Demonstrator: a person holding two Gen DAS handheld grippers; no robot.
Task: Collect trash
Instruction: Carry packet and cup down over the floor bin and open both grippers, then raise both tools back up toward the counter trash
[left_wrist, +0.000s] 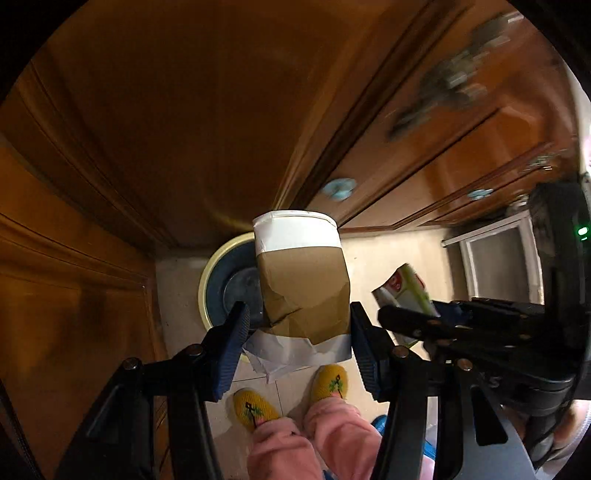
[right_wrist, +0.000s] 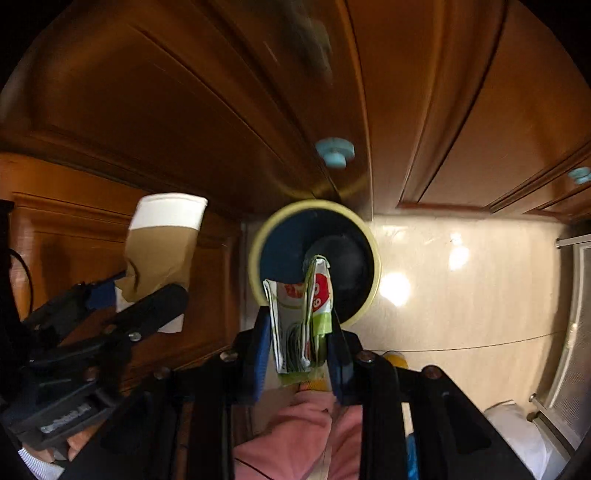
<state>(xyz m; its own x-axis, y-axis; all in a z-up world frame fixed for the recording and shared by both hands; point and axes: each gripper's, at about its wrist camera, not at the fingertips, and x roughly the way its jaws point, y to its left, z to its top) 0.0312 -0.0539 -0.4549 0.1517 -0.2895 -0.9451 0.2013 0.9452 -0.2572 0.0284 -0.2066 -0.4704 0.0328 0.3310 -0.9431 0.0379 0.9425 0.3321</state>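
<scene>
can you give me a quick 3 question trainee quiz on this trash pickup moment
1. True or false: the left gripper holds a crushed paper cup.
2. What is between the right gripper's fingers? A) a glass bottle B) a flattened green and white carton C) a sponge
3. Fill in: below both grippers, on the pale tiled floor by the wooden cabinets, stands a round ____ with a yellowish rim.

Key:
1. True; its fingers press the cup's dented brown lower part.
2. B
3. Trash bin, open at the top and dark inside.
</scene>
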